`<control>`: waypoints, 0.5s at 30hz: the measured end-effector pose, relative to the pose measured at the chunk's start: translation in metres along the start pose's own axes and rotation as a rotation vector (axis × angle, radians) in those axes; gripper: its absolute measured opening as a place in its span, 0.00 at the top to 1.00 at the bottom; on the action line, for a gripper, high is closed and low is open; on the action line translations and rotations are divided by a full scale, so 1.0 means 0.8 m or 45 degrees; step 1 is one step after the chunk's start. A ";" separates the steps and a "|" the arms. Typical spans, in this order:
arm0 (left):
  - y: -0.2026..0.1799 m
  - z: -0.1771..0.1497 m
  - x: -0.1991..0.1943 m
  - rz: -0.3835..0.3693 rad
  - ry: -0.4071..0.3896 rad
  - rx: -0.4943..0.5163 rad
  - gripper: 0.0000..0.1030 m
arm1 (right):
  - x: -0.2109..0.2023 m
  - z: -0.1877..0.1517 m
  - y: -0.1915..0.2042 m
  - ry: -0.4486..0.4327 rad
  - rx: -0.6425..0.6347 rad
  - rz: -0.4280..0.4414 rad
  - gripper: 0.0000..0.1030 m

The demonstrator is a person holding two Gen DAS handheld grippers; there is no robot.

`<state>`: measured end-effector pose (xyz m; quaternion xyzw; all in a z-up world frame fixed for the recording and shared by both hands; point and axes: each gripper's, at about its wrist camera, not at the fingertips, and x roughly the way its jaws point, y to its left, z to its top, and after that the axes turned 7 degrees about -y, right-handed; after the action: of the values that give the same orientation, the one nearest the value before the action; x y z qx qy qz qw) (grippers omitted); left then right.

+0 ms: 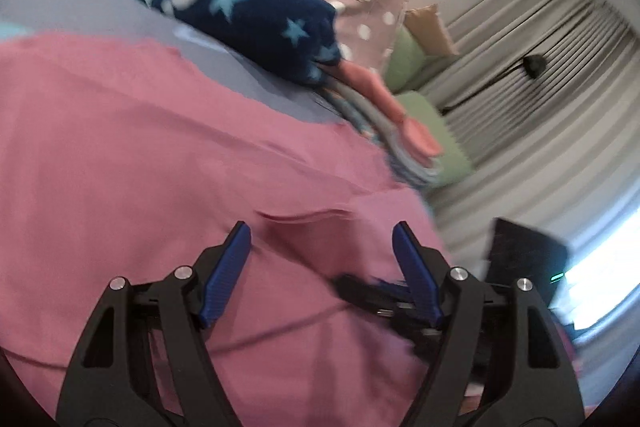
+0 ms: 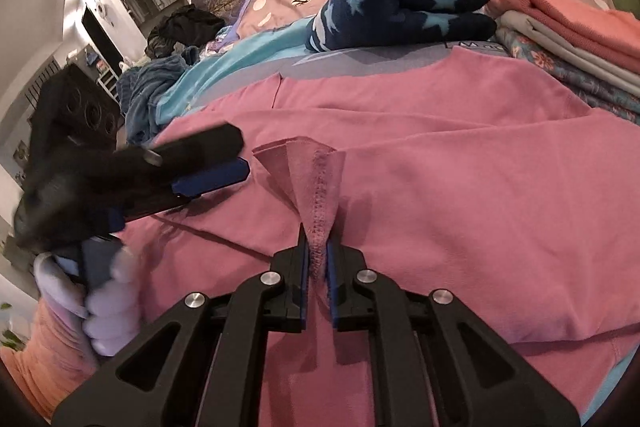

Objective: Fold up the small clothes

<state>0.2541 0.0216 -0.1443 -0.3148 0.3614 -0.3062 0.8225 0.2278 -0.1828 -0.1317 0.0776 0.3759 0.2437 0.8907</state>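
Pink garment: spread flat on the bed, beside the folded stack.
Right tongs: pinching the garment's stitched hem.
Left tongs: released, hovering above the garment.

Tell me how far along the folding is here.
Done: a folded stack sits at the right. In hand: the right gripper pinches a hem of the pink garment; the left gripper hovers open over it. Left: finishing this fold, plus the blue pile.
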 end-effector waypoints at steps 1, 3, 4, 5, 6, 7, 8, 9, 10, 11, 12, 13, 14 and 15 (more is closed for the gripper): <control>0.000 0.000 0.002 -0.020 0.020 -0.024 0.27 | -0.002 0.004 0.005 -0.006 -0.029 0.004 0.87; -0.001 -0.003 0.002 -0.046 0.047 -0.055 0.27 | -0.003 0.006 0.024 -0.013 -0.112 0.035 0.81; -0.001 -0.004 0.004 -0.049 0.060 -0.066 0.27 | -0.005 0.003 0.036 -0.012 -0.171 0.058 0.79; -0.001 -0.004 0.006 -0.046 0.068 -0.071 0.27 | -0.008 0.000 0.043 -0.010 -0.215 0.064 0.78; -0.002 -0.005 0.008 -0.038 0.074 -0.071 0.27 | -0.008 -0.003 0.052 -0.006 -0.265 0.054 0.78; -0.002 -0.006 0.010 -0.029 0.078 -0.068 0.28 | -0.005 -0.005 0.056 -0.004 -0.289 0.039 0.78; -0.003 -0.006 0.012 -0.013 0.081 -0.057 0.29 | -0.003 -0.007 0.058 -0.001 -0.307 0.024 0.78; -0.007 -0.008 0.015 0.015 0.084 -0.029 0.33 | -0.001 -0.007 0.059 0.004 -0.311 0.017 0.78; -0.011 -0.010 0.018 0.048 0.089 0.007 0.37 | 0.000 -0.006 0.057 0.007 -0.303 0.013 0.78; -0.014 -0.013 0.022 0.082 0.095 0.046 0.48 | -0.001 -0.005 0.054 0.006 -0.289 0.011 0.78; -0.015 -0.015 0.025 0.107 0.104 0.068 0.58 | -0.002 -0.004 0.052 0.003 -0.279 0.012 0.78; -0.015 -0.017 0.029 0.135 0.106 0.083 0.68 | -0.008 -0.003 0.049 -0.002 -0.259 0.016 0.78; -0.014 -0.017 0.030 0.149 0.104 0.092 0.74 | -0.015 -0.002 0.045 -0.009 -0.245 0.012 0.78; -0.011 -0.016 0.032 0.162 0.109 0.095 0.90 | -0.024 -0.005 0.041 -0.016 -0.237 0.003 0.75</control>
<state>0.2557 -0.0067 -0.1550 -0.2470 0.4038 -0.2796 0.8353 0.2014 -0.1639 -0.1120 -0.0034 0.3462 0.2782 0.8960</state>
